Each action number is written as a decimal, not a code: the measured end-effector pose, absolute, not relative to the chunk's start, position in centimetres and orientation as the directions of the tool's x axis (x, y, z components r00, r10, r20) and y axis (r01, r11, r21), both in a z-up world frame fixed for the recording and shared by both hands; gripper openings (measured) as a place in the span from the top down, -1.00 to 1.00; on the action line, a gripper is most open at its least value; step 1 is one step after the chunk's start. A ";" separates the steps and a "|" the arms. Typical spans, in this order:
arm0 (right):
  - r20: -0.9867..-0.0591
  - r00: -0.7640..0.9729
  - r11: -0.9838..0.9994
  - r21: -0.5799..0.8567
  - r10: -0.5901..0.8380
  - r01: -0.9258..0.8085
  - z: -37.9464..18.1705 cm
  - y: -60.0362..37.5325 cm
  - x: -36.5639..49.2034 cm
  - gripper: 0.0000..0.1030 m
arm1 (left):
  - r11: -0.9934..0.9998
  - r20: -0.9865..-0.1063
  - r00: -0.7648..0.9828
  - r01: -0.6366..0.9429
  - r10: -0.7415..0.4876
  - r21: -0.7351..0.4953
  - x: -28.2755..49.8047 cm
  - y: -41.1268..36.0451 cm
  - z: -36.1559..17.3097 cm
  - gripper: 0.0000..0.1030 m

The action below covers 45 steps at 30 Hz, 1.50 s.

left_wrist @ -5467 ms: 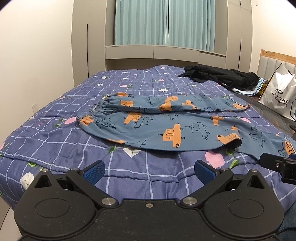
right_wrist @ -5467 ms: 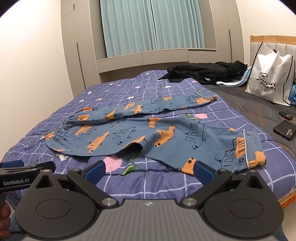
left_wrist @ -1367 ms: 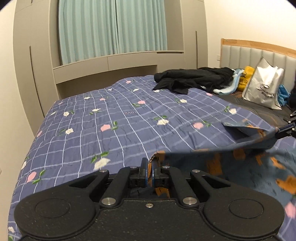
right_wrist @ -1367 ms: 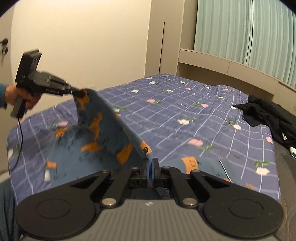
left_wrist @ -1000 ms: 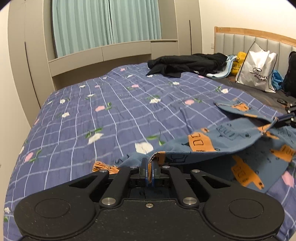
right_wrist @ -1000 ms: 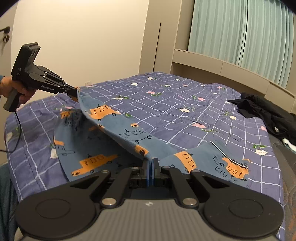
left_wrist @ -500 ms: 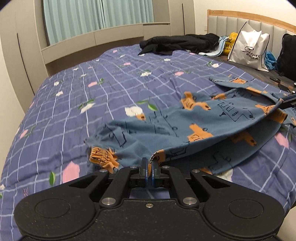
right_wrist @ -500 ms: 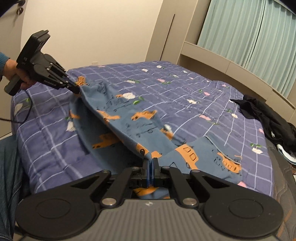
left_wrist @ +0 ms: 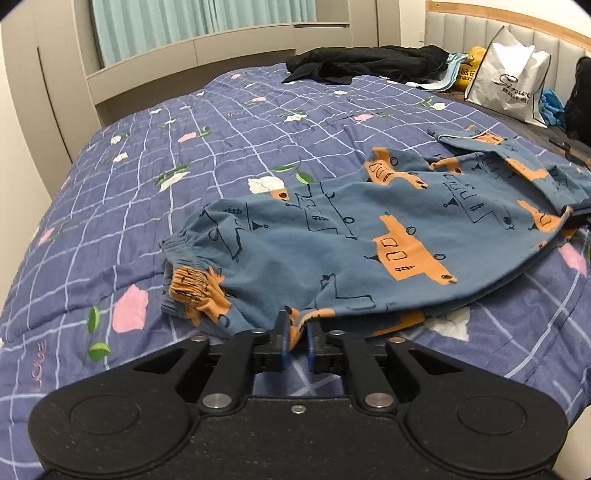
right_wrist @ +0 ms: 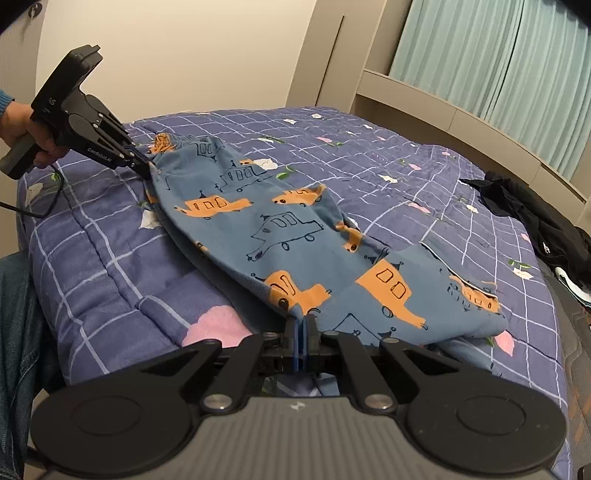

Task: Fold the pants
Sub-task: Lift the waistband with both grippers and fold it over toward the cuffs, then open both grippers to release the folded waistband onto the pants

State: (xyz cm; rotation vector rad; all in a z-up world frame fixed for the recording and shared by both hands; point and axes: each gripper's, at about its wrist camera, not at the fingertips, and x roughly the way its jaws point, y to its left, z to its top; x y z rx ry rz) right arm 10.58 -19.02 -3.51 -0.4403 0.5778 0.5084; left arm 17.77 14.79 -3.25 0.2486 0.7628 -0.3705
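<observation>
Pants (left_wrist: 369,236) lie doubled lengthwise on the bed (left_wrist: 184,155). Left gripper (left_wrist: 295,332) fingers parting, cloth between; right gripper (right_wrist: 300,332) clamped on the hem, keeping the fold aligned.

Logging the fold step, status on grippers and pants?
Left gripper opening, pants edge between its pads. Right gripper shut on pants. Pants folded lengthwise on quilt. Nothing in the way.

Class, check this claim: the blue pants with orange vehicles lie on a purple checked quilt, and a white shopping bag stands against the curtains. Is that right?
Not quite. The white shopping bag stands against the padded headboard, not the curtains, as the left wrist view shows. The pants do lie on the purple checked quilt.
</observation>
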 end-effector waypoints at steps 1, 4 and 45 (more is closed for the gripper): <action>-0.608 0.724 0.792 -0.243 0.326 -0.560 -3.6 -19.1 10.6 0.93 | 0.909 -0.709 0.664 0.409 -0.238 0.078 17.6 14.6 -3.1 0.59; -0.599 0.730 0.803 -0.228 0.331 -0.551 -3.7 -19.3 10.6 0.83 | 0.916 -0.708 0.664 0.397 -0.239 0.063 17.1 13.9 -2.9 0.13; -0.613 0.789 0.983 0.166 0.041 0.077 -3.6 -41.6 8.0 0.31 | 0.949 -0.673 0.681 0.296 -0.288 -0.107 17.3 -4.4 -5.1 -0.99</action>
